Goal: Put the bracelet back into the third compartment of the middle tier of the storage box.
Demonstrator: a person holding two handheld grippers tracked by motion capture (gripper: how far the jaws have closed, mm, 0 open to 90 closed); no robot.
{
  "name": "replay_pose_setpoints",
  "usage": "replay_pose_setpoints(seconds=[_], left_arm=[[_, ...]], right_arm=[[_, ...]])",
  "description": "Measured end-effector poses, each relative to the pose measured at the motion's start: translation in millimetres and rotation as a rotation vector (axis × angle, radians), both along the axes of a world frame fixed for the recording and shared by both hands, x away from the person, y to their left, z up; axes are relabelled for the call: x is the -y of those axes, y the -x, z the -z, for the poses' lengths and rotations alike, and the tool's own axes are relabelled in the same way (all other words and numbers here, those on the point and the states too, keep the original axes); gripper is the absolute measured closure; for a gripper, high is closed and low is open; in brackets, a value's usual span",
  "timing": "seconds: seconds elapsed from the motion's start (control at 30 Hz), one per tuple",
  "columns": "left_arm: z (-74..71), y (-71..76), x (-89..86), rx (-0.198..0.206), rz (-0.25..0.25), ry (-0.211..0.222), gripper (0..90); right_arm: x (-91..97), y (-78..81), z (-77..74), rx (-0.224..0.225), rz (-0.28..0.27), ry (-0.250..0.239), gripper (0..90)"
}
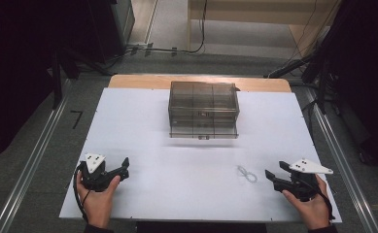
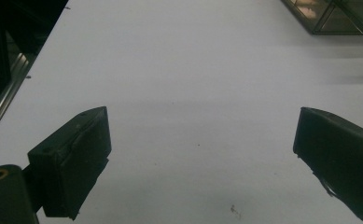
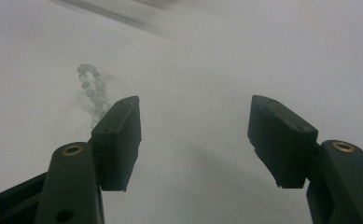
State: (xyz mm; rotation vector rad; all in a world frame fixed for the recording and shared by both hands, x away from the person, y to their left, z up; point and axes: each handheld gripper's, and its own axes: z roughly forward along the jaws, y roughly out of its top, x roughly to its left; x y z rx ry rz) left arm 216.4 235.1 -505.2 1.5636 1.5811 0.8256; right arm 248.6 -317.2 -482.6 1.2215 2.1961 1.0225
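Both grippers, left [image 1: 124, 170] and right [image 1: 274, 175], agape, empty. Bead string [image 3: 91, 86] on table [image 1: 186, 165] near the right one: probably light, limp, slippery. Best pinched across the doubled strand.

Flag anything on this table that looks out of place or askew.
The clear drawer box has its bottom drawer pulled partly out, proud of the drawers above. A small beaded bracelet lies loose on the white table, twisted, near the right gripper. Nothing looks spilled or broken.
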Motion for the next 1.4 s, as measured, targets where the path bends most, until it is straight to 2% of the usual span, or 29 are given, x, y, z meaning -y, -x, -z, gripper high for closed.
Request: replay_pose_setpoints(seconds=[1.4], left_arm=[[0.3, -0.5, -0.5, 0.0, -0.001, 0.01, 4.2]], right_arm=[[-31.9, -1.3, 2.8, -0.019, -0.087, 0.036, 39.6]])
